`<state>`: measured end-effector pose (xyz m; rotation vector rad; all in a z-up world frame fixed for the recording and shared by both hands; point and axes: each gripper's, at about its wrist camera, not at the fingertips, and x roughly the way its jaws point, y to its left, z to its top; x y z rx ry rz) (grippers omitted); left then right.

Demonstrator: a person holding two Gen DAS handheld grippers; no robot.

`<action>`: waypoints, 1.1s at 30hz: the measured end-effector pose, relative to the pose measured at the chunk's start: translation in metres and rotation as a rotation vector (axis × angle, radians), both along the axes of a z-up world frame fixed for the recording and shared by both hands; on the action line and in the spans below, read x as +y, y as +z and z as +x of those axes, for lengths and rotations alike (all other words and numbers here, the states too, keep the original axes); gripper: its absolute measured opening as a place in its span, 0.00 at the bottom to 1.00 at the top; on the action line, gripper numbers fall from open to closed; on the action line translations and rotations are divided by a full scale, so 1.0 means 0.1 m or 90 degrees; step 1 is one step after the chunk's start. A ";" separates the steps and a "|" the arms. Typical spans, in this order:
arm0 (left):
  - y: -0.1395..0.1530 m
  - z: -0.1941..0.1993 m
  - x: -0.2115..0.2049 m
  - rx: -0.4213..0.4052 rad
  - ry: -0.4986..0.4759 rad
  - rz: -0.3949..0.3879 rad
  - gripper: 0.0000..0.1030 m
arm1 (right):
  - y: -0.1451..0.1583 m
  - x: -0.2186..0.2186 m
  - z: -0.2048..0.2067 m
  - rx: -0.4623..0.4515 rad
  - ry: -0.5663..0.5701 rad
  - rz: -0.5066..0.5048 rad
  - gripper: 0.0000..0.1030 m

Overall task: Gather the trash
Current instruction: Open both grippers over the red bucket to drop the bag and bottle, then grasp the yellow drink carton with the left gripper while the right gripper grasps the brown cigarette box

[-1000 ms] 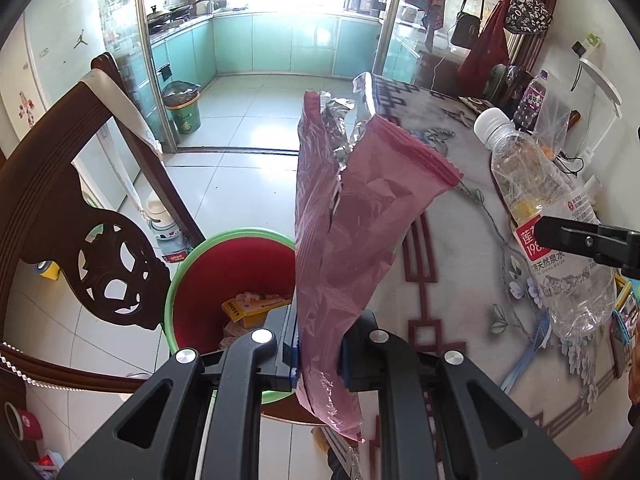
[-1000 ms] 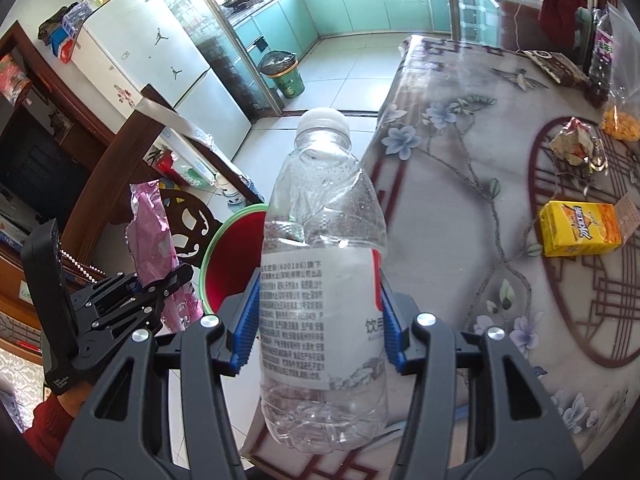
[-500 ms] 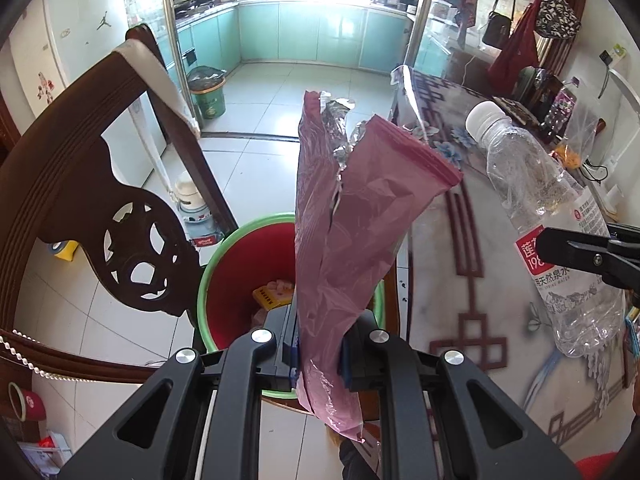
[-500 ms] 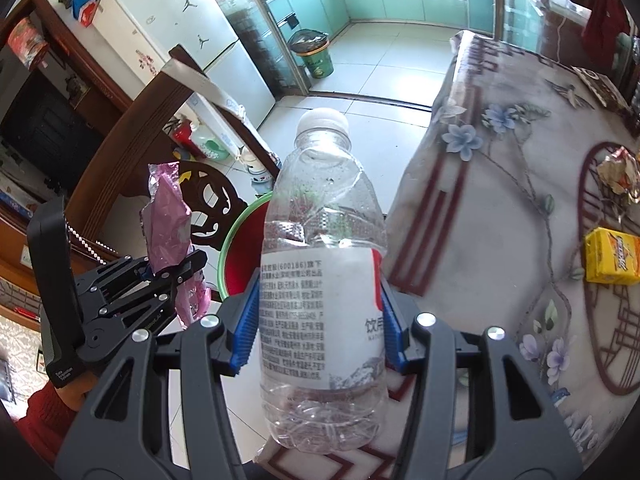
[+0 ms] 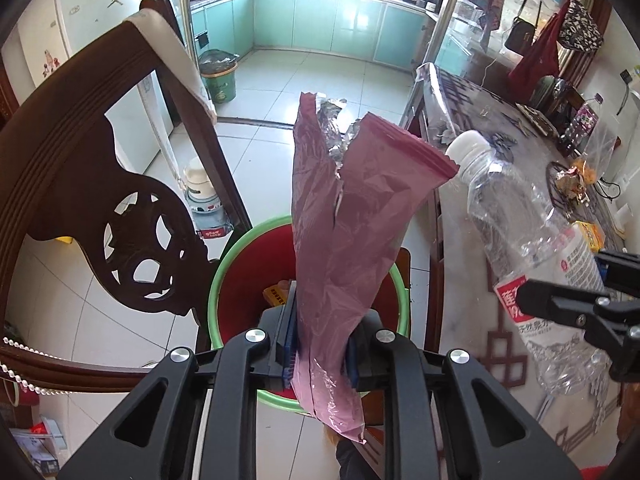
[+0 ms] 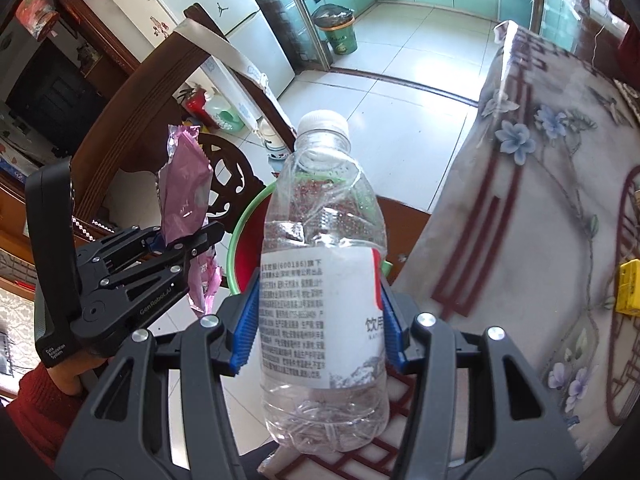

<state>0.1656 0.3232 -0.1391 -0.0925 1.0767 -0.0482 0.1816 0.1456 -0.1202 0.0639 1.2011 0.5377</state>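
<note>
above the red bin (image 5: 240,280), pink wrapper (image 5: 344,216) is clamped in left gripper (image 5: 320,354) fingers; bottle (image 6: 320,280) clamped by right gripper (image 6: 318,326), beside bench (image 6: 520,240); wrapper should be released once centred over opening.

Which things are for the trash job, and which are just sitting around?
For the job:
- torn pink foil wrapper, held by left gripper
- clear plastic water bottle, held by right gripper
- red bin with green rim
- yellow carton and crumpled wrapper on the table

Just lying about:
- carved dark wooden chair
- green kitchen bin
- white fridge
</note>
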 end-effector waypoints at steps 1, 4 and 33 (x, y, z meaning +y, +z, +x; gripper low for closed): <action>-0.01 0.01 0.01 0.003 0.002 0.000 0.16 | -0.02 0.03 0.01 0.004 0.002 0.000 0.49; -0.01 0.04 0.06 0.003 0.008 0.005 0.22 | -0.07 0.11 0.04 0.007 0.011 0.000 0.49; 0.32 0.16 -1.34 -0.073 -0.176 -0.002 0.61 | 0.12 -2.34 -0.31 -0.024 -0.340 -0.026 0.71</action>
